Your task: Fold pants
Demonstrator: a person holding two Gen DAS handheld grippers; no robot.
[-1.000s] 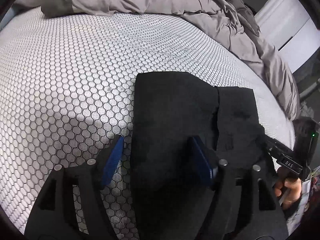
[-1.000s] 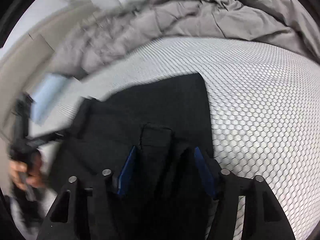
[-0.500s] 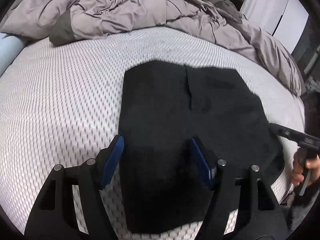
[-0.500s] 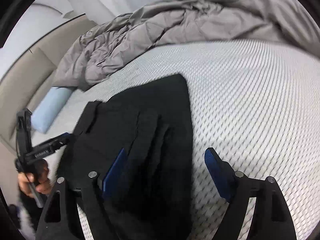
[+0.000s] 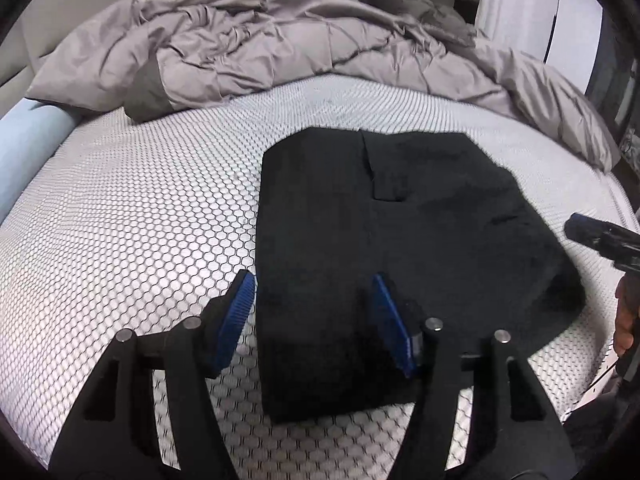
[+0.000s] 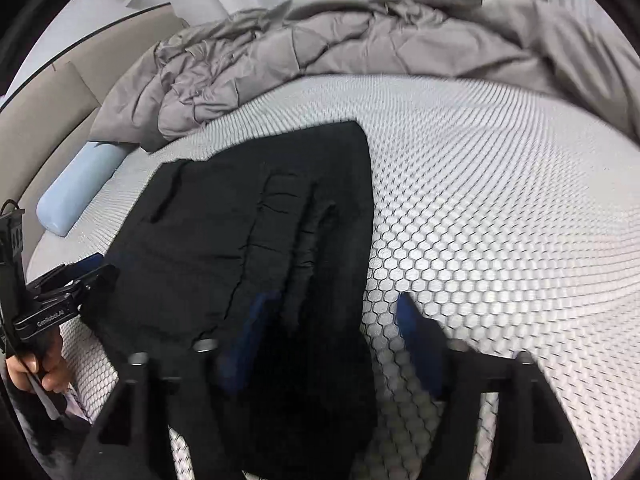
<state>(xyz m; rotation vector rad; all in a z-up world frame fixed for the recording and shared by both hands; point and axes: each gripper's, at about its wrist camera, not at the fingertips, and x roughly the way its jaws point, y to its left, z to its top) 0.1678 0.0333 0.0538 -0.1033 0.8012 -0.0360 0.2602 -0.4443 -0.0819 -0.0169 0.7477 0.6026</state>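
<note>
While both tongs hang clear of the cloth, the entry reads as follows.

Item: pants [image 5: 400, 248], black, folded into a compact flat packet, lying on the near part of the mattress [image 5: 140, 208], whose cover is white with a honeycomb pattern.

Left tongs [image 5: 312, 320]: jaws well apart, having just been narrowing a little; the packet's left edge shows between the blue pads [image 5: 236, 320], but neither pad presses on it. Nothing held.

Right tongs [image 6: 328, 340]: blurred, jaws wide, having just been narrowing slightly from a wider spread; the packet's right edge lies below the gap, ungripped. Nothing held.

Surroundings: grey duvet [image 5: 280, 48] bunched along the far side; pale blue bolster [image 6: 76, 192] at the far left by the headboard. A hand [image 6: 36, 368] carries the left tongs at the near left edge.

Step in hand, by judgement: the folding looks finished or nearly so, the tongs let go and standing off.

Next move, by judgement: either a last halving, taking one short edge with both tongs and laying it squarely on the opposite edge, or simply a smoothing of the rumpled right side.
</note>
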